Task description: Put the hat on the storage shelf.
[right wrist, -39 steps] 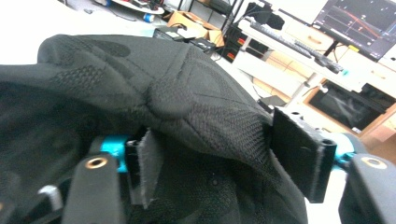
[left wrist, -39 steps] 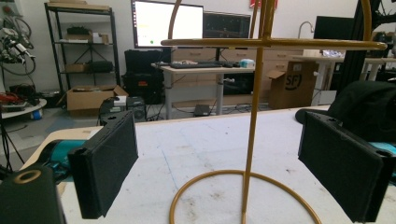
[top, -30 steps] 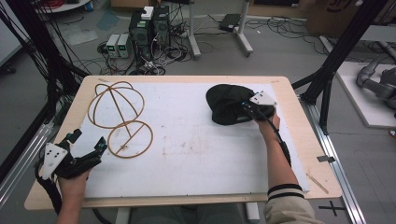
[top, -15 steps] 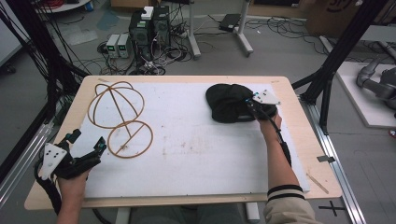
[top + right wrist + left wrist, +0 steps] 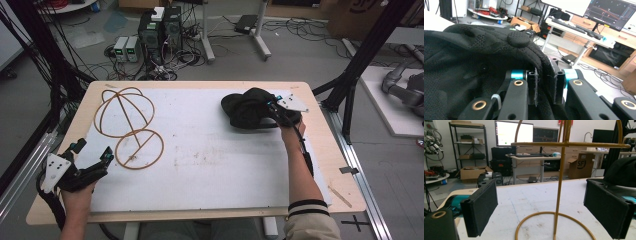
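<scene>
Right gripper point(image 5: 272, 111), jaws just closed, pinches the edge of the black cap point(image 5: 247, 107) at the table's far right; the wire stand point(image 5: 131, 131) lies well to its left, just ahead of the wide-open, empty left gripper point(image 5: 95, 156).

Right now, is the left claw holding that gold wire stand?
No: the left claw stands wide open, its pads apart from the gold wire stand rising between them.
</scene>
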The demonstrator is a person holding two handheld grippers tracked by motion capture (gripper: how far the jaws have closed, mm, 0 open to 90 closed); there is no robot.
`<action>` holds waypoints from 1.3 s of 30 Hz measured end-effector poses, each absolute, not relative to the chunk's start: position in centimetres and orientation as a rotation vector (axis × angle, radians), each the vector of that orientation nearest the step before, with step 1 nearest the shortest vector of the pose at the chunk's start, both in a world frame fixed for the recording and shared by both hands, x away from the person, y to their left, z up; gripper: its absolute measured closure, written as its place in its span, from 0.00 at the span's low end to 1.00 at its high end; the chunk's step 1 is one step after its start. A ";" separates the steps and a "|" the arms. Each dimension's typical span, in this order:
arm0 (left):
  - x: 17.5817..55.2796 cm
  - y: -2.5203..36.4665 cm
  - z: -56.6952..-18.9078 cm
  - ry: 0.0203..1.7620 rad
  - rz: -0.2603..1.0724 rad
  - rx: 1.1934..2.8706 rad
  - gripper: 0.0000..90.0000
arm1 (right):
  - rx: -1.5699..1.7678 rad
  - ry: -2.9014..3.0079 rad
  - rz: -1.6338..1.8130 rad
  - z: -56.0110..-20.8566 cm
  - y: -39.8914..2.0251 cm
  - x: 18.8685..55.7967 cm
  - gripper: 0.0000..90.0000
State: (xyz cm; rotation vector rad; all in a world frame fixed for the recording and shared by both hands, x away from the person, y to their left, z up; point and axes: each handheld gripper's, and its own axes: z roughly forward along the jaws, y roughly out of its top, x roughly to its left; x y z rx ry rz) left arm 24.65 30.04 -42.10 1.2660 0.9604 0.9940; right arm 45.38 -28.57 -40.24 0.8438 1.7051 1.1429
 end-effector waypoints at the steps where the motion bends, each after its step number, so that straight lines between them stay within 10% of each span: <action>1: 24.7 30.0 -42.1 0.958 0.995 1.267 0.13 | 0.849 1.703 1.152 -40.1 -28.6 45.3 0.89; 39: 24.5 30.2 -41.8 0.958 0.998 1.251 0.14 | 0.723 1.521 1.349 -30.3 -25.9 42.7 0.89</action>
